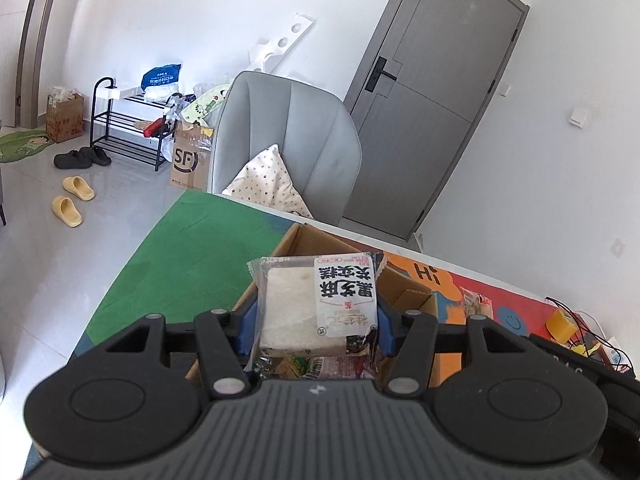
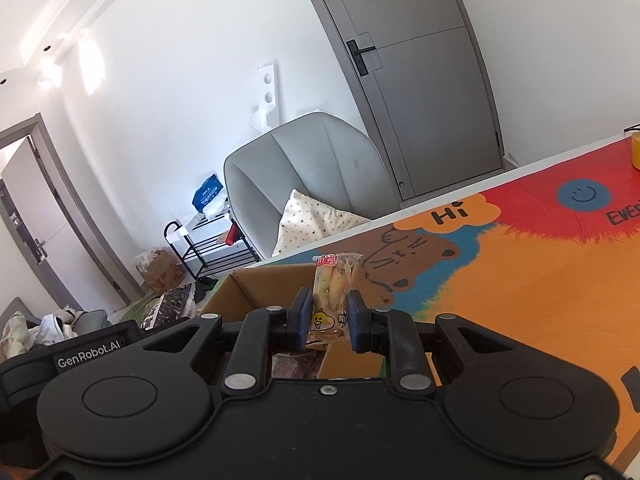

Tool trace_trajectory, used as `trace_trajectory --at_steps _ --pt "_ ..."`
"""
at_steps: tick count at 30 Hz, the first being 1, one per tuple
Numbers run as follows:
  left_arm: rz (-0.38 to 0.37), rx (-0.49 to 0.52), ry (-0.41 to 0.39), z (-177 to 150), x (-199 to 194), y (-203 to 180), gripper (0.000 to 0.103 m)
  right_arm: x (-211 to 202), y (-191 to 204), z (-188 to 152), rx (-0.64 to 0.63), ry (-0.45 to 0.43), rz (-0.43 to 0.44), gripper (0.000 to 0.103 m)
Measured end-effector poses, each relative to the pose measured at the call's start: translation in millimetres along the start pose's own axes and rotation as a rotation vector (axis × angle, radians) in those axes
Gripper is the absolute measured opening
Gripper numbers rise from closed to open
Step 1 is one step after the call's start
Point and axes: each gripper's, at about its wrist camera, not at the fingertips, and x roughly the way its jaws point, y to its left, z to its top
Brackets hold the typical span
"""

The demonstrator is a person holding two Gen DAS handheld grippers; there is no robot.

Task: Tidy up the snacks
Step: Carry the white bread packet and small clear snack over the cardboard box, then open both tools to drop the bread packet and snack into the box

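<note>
Left gripper (image 1: 316,320): my fingers clamp the clear-wrapped pale square cake packet (image 1: 316,304), level above the open brown cardboard box (image 1: 404,292).
Right gripper (image 2: 329,322): I pinch the small clear yellow snack packet (image 2: 334,296) over that box's right edge.

Grey upholstered armchair (image 1: 288,140) holding a white dotted cushion (image 1: 268,184); grey door (image 1: 436,92) with black handle (image 1: 380,74); black metal shoe rack (image 1: 124,128); yellow slippers (image 1: 74,198) on the floor; colourful cartoon mat (image 2: 540,280) covering the worktop.

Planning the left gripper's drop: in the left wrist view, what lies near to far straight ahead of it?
left gripper → held cake packet → cardboard box → green mat → pillow → grey chair
</note>
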Motion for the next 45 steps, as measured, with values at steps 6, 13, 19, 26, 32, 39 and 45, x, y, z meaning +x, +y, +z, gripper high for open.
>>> trace_trajectory --at_steps 6,13,19,26,32,39,45 --pt "-0.010 -0.027 -0.006 4.8 -2.5 13.3 0.055 16.1 17.9 2.5 -0.020 0.007 -0.011 0.021" --pt "-0.015 -0.041 -0.004 7.3 -1.1 19.8 0.055 28.6 21.9 1.0 -0.001 0.018 -0.022 0.038" --pt "-0.027 -0.034 0.003 6.0 -1.4 16.6 0.055 17.9 13.4 0.6 0.032 0.014 -0.049 0.047" --pt "-0.037 -0.013 0.029 6.2 1.6 10.6 0.057 3.1 2.8 -3.0 0.047 0.002 -0.070 0.056" --pt "-0.022 0.016 0.012 1.7 -4.6 3.0 0.071 -9.9 -8.4 -5.3 0.061 -0.007 -0.069 0.057" --pt "0.001 0.024 -0.002 -2.4 -16.8 -1.7 0.077 -26.5 -24.4 -10.1 0.077 -0.012 -0.072 0.059" --pt "0.007 0.040 0.016 -9.6 -24.1 -9.0 0.084 -43.0 -37.4 -14.6 0.077 -0.006 -0.071 0.064"
